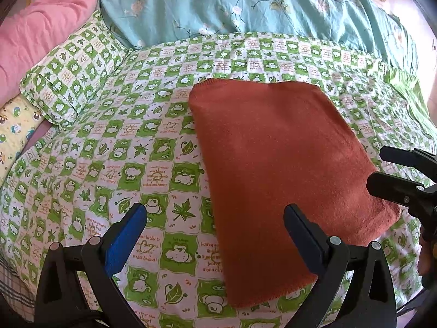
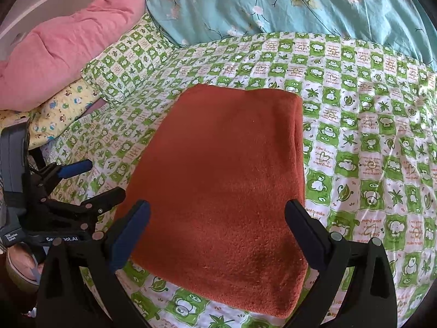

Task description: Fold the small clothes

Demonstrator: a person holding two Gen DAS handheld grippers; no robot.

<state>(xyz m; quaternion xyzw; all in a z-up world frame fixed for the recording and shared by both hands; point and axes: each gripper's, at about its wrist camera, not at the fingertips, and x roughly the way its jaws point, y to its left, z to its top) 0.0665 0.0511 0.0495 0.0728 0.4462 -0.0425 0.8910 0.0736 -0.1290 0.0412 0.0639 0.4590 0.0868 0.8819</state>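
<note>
On the bed, in the middle of a green-and-white checked cotton sheet (image 1: 131, 147) printed with leaves and little cartoon animals, lies a folded rust-orange terry towel (image 1: 273, 169), a flat, thick rectangle with its stitched edges along the left and near sides in the left wrist view. There are no containers in either view; the towel rests straight on the sheet.

The left claw (image 1: 215, 235) hangs released just above the sheet, its jaws spread wide and holding nothing: the blue-padded finger is over bare sheet, the black one over the towel's near left part. The right claw (image 2: 218, 229) is likewise spread and empty, poised over the near end of the towel (image 2: 218, 180), both fingers over the fabric. Each claw shows at the edge of the other's view, the right one (image 1: 387, 169) near the towel's right edge, the left one (image 2: 90, 180) just beside its left edge.

At the head of the sheet sits a matching green-checked pillow (image 2: 123, 63), with a pale yellow cartoon-print cloth (image 2: 62, 109) below it and a pink quilted duvet (image 2: 68, 43) bunched behind. A light blue floral coverlet (image 1: 245, 2) lies across the far side of the bed
</note>
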